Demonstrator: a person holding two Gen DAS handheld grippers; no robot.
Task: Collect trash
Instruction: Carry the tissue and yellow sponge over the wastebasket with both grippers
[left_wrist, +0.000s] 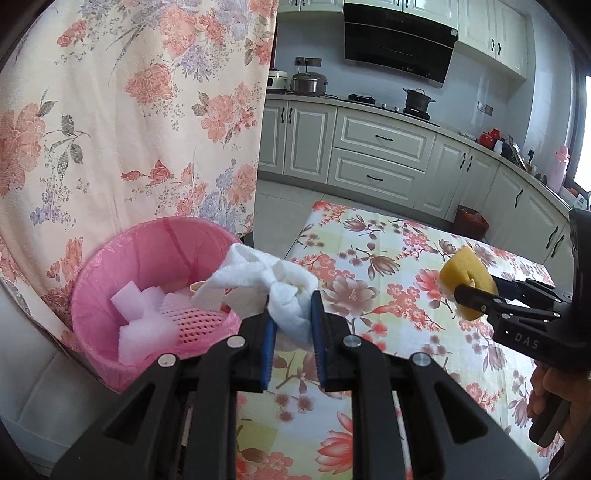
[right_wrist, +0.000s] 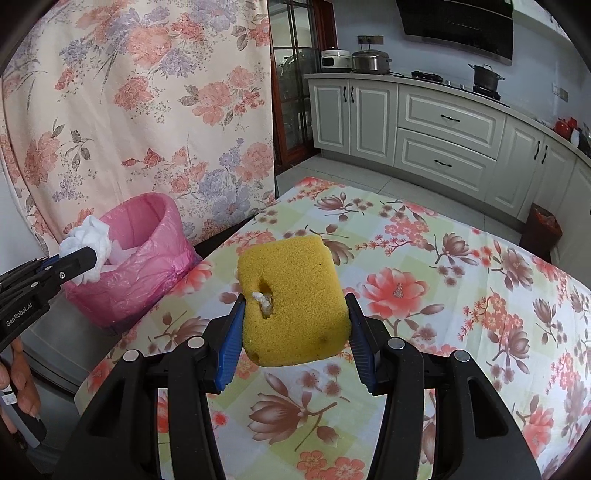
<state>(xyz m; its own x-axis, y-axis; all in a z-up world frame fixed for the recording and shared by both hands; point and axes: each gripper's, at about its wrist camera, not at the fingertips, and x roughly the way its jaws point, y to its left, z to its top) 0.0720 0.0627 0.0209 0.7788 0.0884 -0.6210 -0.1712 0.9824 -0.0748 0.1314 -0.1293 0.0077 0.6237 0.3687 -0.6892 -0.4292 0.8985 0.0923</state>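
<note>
Flowery cloth covers the table (right_wrist: 424, 266), and no trash shows on it. Some white foam bits already sit in the pink bin (left_wrist: 110, 266). Left gripper (left_wrist: 291, 317) squeezes a white tissue (left_wrist: 258, 277) near the bin. Right gripper (right_wrist: 293, 332) squeezes a yellow sponge (right_wrist: 291, 295) over the table. Both are not yet dropped in.

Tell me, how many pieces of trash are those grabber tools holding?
2: a white tissue wad in the left gripper by the pink bin, a yellow sponge in the right gripper above the table.
</note>
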